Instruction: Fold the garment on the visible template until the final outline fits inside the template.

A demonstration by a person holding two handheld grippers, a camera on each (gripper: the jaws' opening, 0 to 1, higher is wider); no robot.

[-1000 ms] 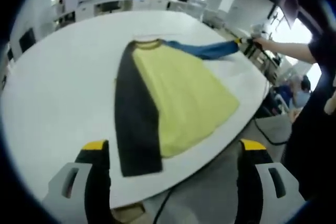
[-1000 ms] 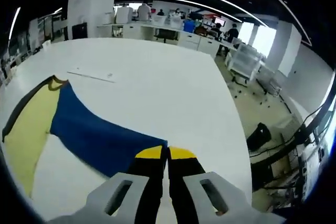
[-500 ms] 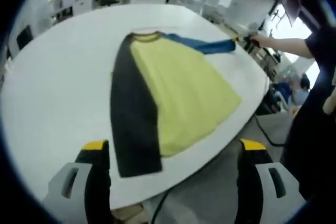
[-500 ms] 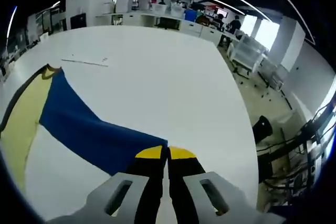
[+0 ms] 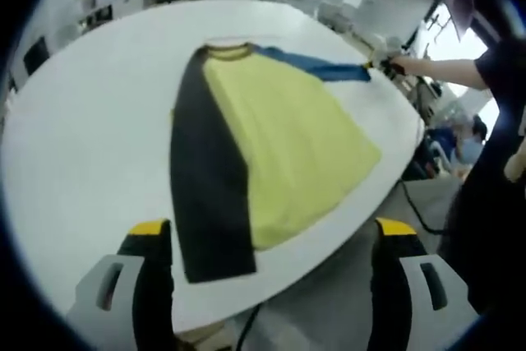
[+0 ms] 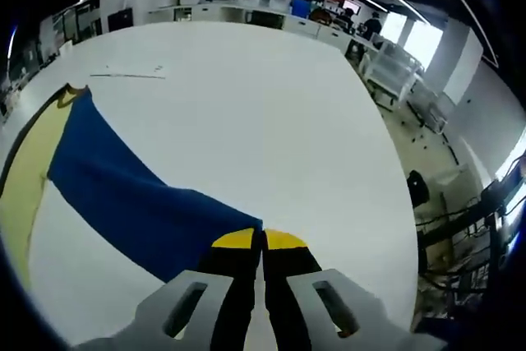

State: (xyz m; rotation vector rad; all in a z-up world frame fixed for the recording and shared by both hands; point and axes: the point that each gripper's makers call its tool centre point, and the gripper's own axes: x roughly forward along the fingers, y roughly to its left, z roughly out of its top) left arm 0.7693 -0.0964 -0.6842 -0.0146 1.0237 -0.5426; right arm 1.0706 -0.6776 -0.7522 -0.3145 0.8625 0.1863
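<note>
A long-sleeved shirt with a yellow body (image 5: 288, 141) lies flat on the white table (image 5: 82, 137). Its black sleeve (image 5: 205, 195) runs along the near side toward my left gripper (image 5: 271, 240), which stands open above the table's edge with nothing between its jaws. The blue sleeve (image 6: 131, 203) is pulled out straight, and my right gripper (image 6: 263, 240) is shut on its cuff. In the left gripper view the blue sleeve (image 5: 316, 67) stretches to the right gripper (image 5: 380, 63) at the far right. A thin template line (image 6: 127, 76) marks the table beyond the collar (image 6: 70, 92).
The table's edge (image 5: 345, 219) curves close to the shirt's hem, with grey floor and a cable (image 5: 415, 207) below. A person's arm (image 5: 448, 76) reaches in from the right. Desks, chairs and people fill the room behind (image 6: 271, 14).
The right gripper has drawn the blue sleeve out tauter and lower over the table. The left gripper view has shifted slightly; the shirt body has not moved.
</note>
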